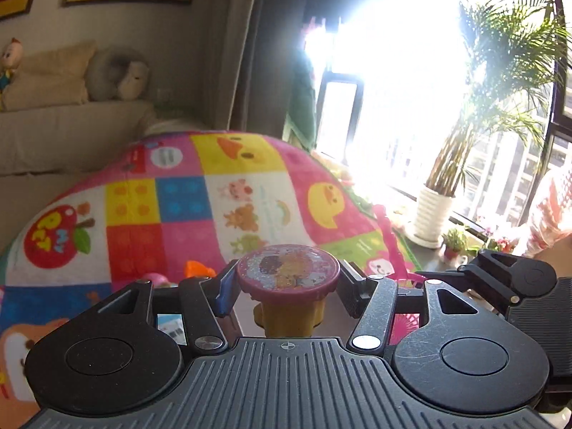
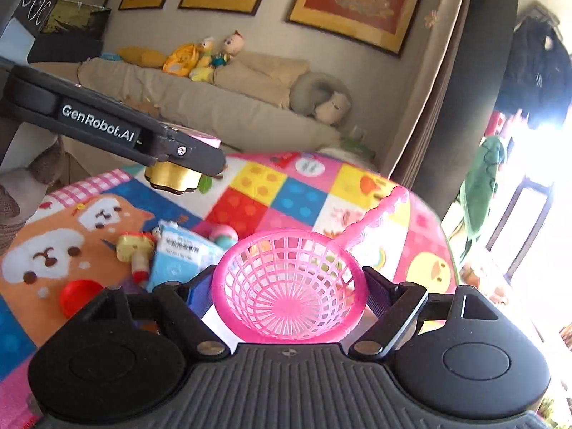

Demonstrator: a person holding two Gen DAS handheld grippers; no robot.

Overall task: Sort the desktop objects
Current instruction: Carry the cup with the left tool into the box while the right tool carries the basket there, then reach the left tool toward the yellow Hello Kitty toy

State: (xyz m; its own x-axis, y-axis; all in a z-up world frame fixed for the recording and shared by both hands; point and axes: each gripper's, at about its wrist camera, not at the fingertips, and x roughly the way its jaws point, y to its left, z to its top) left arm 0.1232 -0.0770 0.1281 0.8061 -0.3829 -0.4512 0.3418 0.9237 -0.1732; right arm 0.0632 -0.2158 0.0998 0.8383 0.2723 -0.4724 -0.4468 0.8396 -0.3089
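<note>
My left gripper (image 1: 287, 286) is shut on a toy stamp (image 1: 288, 279) with a round pink glittery top and a yellow body, held above the colourful play mat (image 1: 178, 200). In the right wrist view the same stamp (image 2: 173, 178) hangs from the left gripper's fingers (image 2: 186, 152) at upper left. My right gripper (image 2: 289, 286) is shut on the rim of a pink plastic sieve basket (image 2: 289, 286), whose handle (image 2: 375, 218) points away up and right. The right gripper also shows at the right edge of the left wrist view (image 1: 511, 282).
On the mat lie a blue-white packet (image 2: 178, 254), a small yellow-red toy (image 2: 137, 250), a red lid (image 2: 77, 296), a pink-green ball (image 2: 223, 236) and an orange piece (image 1: 198, 270). A sofa (image 2: 214, 100) with plush toys stands behind. A potted palm (image 1: 432, 214) stands by the bright window.
</note>
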